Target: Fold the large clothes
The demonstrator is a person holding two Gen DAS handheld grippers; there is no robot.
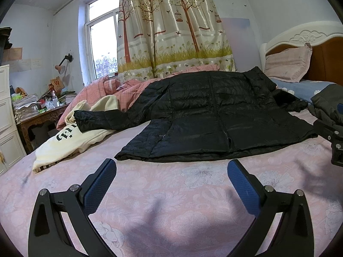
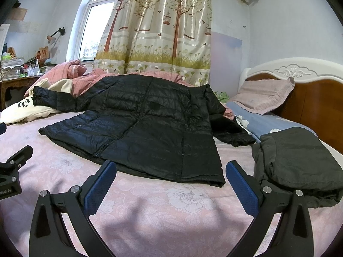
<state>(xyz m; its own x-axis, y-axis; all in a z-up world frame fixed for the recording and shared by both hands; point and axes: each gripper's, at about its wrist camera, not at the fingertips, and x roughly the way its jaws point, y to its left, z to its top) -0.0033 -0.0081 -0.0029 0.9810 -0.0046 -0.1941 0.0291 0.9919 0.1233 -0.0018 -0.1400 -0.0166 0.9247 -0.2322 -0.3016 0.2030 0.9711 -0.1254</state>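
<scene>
A black quilted puffer jacket point(image 1: 205, 115) point(image 2: 145, 128) lies spread flat on the pink floral bed sheet point(image 1: 171, 192) point(image 2: 171, 209), one sleeve stretched left over a cream sweatshirt point(image 1: 70, 137) point(image 2: 27, 109). My left gripper point(image 1: 171, 171) hovers open just short of the jacket's hem, nothing between its blue pads. My right gripper point(image 2: 170, 172) is open too, its tips at the hem's right corner. Each gripper shows at the edge of the other's view.
A folded dark grey garment point(image 2: 298, 165) point(image 1: 330, 105) lies right of the jacket. Pink pillow point(image 2: 263, 94), blue sheet and headboard point(image 2: 317, 98) stand at the right. A rumpled pink quilt point(image 1: 120, 90) lies behind. A cluttered desk point(image 1: 40, 111) stands left of the bed.
</scene>
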